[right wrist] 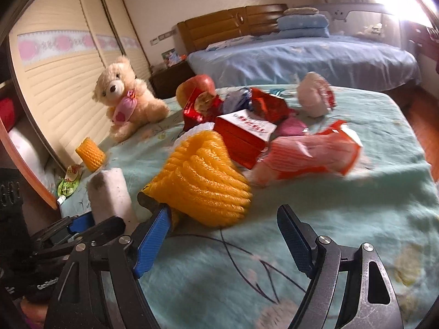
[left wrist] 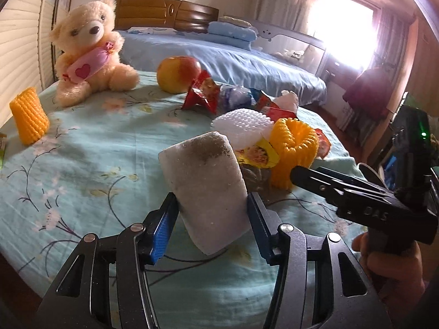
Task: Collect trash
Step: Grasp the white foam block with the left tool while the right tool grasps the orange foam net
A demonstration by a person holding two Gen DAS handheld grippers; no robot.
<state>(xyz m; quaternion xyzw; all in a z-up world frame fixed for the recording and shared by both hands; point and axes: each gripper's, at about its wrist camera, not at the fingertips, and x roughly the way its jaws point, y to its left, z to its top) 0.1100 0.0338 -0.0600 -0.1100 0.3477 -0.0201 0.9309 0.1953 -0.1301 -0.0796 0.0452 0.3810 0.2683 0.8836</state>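
Here the foam block (left wrist: 208, 192) sits clamped between the left fingers (left wrist: 164, 224).

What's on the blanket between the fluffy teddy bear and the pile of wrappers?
A red and yellow apple sits between the cream teddy bear and the heap of red snack wrappers, on the green flowered blanket. The left wrist view shows it best.
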